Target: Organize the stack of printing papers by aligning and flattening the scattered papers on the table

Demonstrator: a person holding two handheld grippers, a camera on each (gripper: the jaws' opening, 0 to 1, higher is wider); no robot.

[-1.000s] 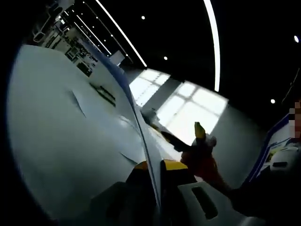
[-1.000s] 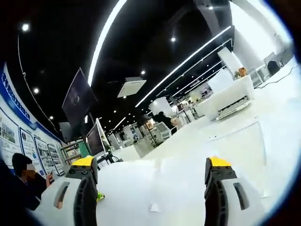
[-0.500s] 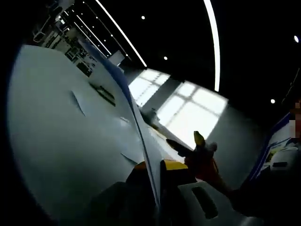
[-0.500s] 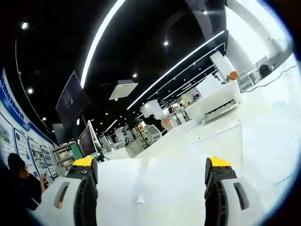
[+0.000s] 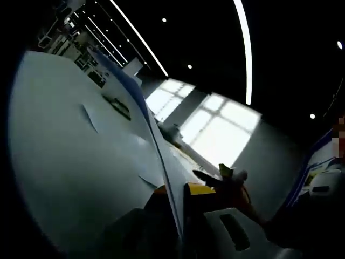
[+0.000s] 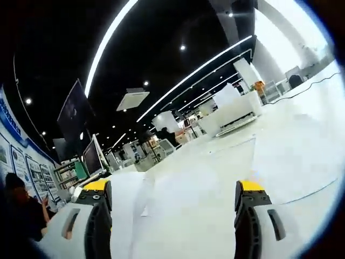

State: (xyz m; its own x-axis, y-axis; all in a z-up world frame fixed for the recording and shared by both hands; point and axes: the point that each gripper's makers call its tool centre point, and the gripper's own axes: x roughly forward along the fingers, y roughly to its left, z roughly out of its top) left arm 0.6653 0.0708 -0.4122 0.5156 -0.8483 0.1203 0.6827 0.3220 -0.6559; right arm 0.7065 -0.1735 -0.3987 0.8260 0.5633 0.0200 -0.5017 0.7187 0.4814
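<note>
The table [image 6: 302, 145] is the largest thing here, a pale white surface spreading under the right gripper view, with loose printing papers [image 6: 178, 199] lying flat on it between and ahead of that gripper's jaws; 1 sheet edge and a corner show near the left jaw. In the left gripper view a sheaf of papers [image 5: 81, 151] stands on edge, a broad pale face to the left and its thin edge running up from between the jaws. The left gripper [image 5: 175, 197] is clenched on that sheaf, its 2 yellow-tipped jaws pressed to either side of the paper edge. The right gripper [image 6: 172, 191] is released, its 2 jaws standing well apart with nothing between them but the sheets lying below. Its jaw tips also show low at the right of the left gripper view, near the held sheaf. The step in hand looks like squaring up: the held sheaf wants its lower edge tapped on the table so the sheets slide level, while the open gripper steadies or nudges stray sheets in. To do it well, keep the left grip firm but low on the sheaf so the sheets can settle, hold it upright rather than leaning, and bring the right jaws flat against the face, not the thin edge, to avoid creasing.
</note>
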